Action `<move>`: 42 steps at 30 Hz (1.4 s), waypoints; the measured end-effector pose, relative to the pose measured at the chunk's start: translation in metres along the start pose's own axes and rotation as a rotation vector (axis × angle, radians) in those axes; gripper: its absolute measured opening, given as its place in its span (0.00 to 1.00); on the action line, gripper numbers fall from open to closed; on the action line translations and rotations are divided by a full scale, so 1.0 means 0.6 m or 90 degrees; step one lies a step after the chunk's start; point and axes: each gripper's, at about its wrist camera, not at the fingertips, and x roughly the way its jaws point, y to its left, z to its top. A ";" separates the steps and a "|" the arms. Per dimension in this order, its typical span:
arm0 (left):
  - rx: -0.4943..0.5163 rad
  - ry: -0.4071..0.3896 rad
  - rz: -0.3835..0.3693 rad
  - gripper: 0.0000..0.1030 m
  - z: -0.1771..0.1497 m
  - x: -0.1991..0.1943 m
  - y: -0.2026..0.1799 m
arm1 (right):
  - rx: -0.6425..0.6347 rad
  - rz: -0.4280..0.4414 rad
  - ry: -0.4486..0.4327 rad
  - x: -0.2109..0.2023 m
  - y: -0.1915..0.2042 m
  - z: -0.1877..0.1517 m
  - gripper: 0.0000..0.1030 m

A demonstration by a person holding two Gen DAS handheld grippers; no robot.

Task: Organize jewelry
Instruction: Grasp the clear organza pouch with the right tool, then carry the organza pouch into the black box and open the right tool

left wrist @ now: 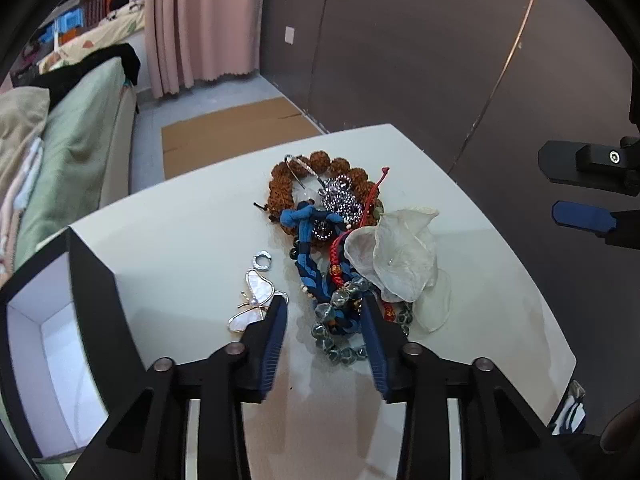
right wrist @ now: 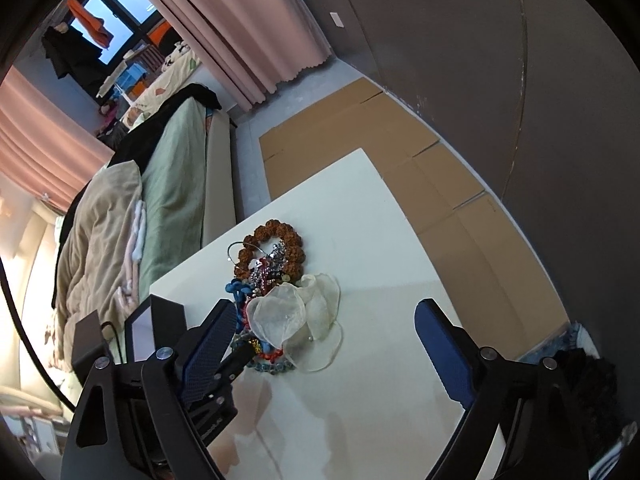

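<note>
A tangled pile of jewelry lies mid-table: a brown bead bracelet, a blue braided cord, clear glass beads, a red cord and a translucent white flower piece. A pearly butterfly brooch and a small silver ring lie just left of it. My left gripper is open, its fingers either side of the glass beads. My right gripper is open wide and empty above the flower piece; it also shows at the right of the left wrist view.
An open black box with white lining stands at the table's left edge. The white table ends near a dark wall at the far right. A bed and flat cardboard lie beyond.
</note>
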 end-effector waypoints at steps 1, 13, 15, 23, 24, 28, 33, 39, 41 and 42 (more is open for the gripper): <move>-0.003 0.000 -0.009 0.33 0.001 0.002 0.002 | 0.000 0.000 0.004 0.006 0.002 0.001 0.89; -0.024 -0.023 -0.065 0.09 0.010 -0.036 0.010 | 0.009 0.009 0.095 0.088 0.017 -0.012 0.63; -0.029 -0.033 -0.071 0.09 0.010 -0.048 0.013 | 0.008 0.000 0.109 0.103 0.019 -0.015 0.59; -0.042 -0.063 -0.077 0.09 0.012 -0.082 0.026 | 0.010 -0.014 0.136 0.145 0.027 -0.020 0.57; -0.045 -0.067 -0.080 0.09 0.010 -0.087 0.027 | 0.006 -0.016 0.128 0.146 0.030 -0.020 0.57; -0.051 -0.083 -0.077 0.09 0.004 -0.107 0.035 | -0.007 -0.022 0.134 0.159 0.033 -0.022 0.04; -0.058 -0.103 -0.071 0.09 -0.005 -0.131 0.041 | -0.021 -0.024 0.101 0.134 0.042 -0.031 0.04; -0.076 -0.129 -0.066 0.09 -0.012 -0.161 0.060 | -0.051 0.025 0.047 0.081 0.068 -0.045 0.04; -0.084 -0.140 -0.064 0.09 -0.013 -0.175 0.069 | -0.055 0.043 0.037 0.071 0.078 -0.049 0.04; -0.088 -0.147 -0.062 0.09 -0.014 -0.181 0.074 | -0.057 0.052 0.034 0.068 0.083 -0.052 0.04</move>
